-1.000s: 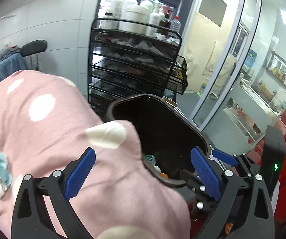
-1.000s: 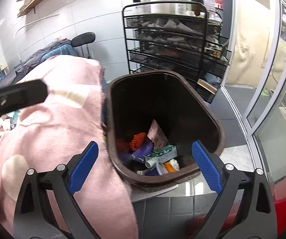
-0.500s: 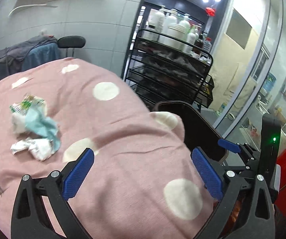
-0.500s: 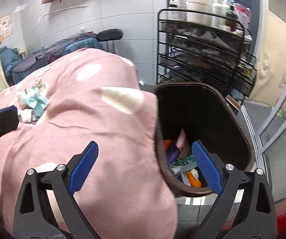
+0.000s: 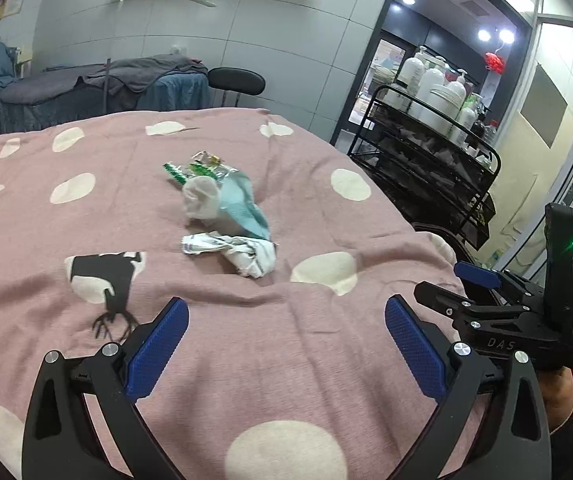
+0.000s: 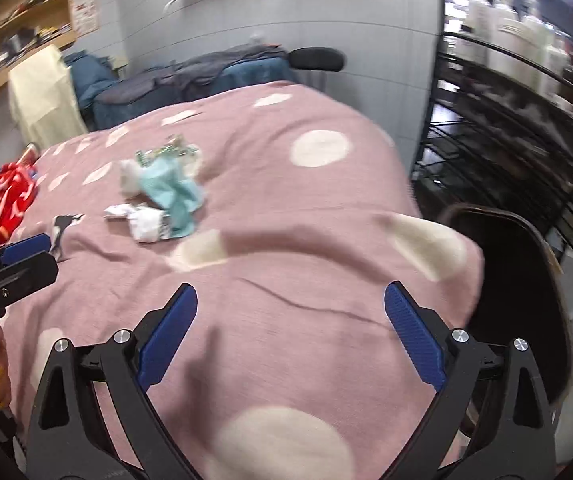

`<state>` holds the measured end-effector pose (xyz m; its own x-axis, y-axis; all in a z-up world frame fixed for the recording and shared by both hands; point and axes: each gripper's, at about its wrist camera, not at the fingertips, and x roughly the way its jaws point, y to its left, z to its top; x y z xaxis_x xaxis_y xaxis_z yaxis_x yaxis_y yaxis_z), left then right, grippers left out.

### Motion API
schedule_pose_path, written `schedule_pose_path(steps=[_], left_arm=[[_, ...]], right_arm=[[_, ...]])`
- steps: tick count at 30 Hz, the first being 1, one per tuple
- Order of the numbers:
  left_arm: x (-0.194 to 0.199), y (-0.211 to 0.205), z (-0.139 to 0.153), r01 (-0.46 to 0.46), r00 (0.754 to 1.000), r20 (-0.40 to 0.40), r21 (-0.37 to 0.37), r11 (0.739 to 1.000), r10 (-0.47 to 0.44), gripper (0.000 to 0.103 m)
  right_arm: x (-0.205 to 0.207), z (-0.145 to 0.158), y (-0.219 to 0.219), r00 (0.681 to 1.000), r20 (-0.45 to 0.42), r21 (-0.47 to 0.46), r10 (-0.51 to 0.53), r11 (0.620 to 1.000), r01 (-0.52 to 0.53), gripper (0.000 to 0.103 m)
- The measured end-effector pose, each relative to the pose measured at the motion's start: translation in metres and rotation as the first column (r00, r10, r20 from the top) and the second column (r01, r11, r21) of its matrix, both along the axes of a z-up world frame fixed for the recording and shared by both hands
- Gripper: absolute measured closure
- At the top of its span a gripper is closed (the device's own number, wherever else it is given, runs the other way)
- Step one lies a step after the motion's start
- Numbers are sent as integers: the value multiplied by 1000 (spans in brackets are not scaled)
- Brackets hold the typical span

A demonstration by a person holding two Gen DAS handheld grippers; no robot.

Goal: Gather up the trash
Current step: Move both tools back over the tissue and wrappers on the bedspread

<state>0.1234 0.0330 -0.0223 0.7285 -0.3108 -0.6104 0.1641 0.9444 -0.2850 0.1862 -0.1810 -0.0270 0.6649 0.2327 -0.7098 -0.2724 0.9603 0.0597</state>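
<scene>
A small heap of trash lies on the pink spotted blanket point(image 5: 246, 340): a crumpled white paper point(image 5: 238, 250), a teal tissue point(image 5: 242, 204) with a white wad, and a green foil wrapper point(image 5: 194, 168). In the right wrist view the same crumpled paper point(image 6: 146, 222) and teal tissue point(image 6: 170, 190) sit left of centre. My left gripper point(image 5: 286, 344) is open and empty, hovering short of the heap. Nearer the bed's corner, my right gripper point(image 6: 290, 336) is also open and empty. The dark brown trash bin point(image 6: 526, 280) stands off the bed's right corner, its inside hidden.
A black wire cart point(image 5: 438, 168) with white bottles stands right of the bed, beyond the bin. A red patterned cloth point(image 6: 2, 200) lies at the blanket's left edge. Another covered bed point(image 5: 98, 88) and a black stool point(image 5: 236, 80) stand against the tiled wall. A hand point(image 5: 562, 392) holds the right gripper.
Both grippers swung left, away from the bin and over the bed. The trash heap came into central view and the bin slid to the right edge. Both stayed open and empty.
</scene>
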Motion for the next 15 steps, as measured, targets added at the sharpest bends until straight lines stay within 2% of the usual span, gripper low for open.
schedule_pose_path(steps=[7, 13, 15], left_arm=[[-7, 46, -8, -104, 994, -25, -5, 995, 103, 5], [-7, 64, -14, -126, 991, -48, -26, 992, 124, 5], [-6, 66, -15, -128, 991, -51, -21, 991, 127, 5]], right_arm=[[24, 3, 71, 981, -29, -53, 190, 980, -191, 9], [51, -2, 120, 945, -108, -67, 307, 947, -315, 10], [60, -7, 133, 934, -140, -85, 329, 936, -342, 23]])
